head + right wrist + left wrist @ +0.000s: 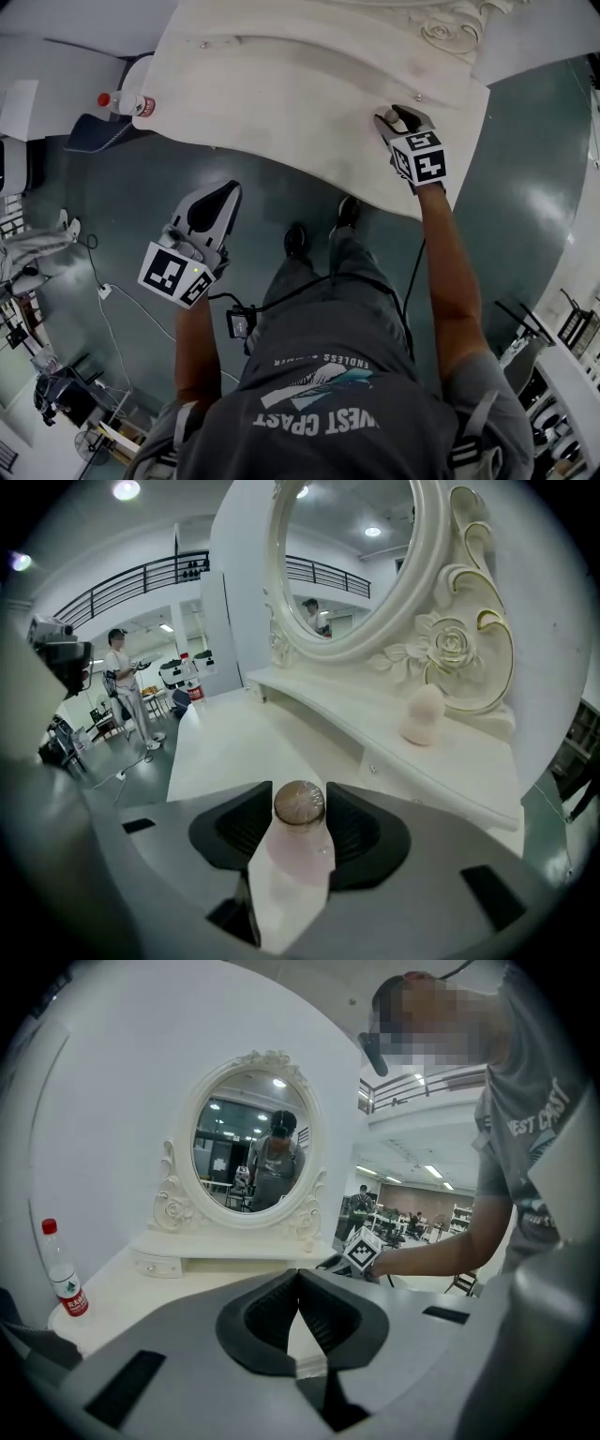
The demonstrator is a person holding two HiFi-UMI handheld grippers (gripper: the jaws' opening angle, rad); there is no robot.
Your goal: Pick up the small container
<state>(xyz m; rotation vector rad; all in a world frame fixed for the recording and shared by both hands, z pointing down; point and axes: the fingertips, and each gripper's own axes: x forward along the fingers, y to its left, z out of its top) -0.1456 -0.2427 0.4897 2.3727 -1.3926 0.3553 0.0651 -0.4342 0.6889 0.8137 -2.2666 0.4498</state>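
Straddling the small container (298,855) on the white vanity (234,747), right claw (299,787) gapes; left claw (298,1277) closed.

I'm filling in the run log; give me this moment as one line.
right gripper: open, fingers either side of upright small bottle | left gripper: shut, empty, off the table

One container (298,841), one bottle (64,1282), one mirror (253,1147)
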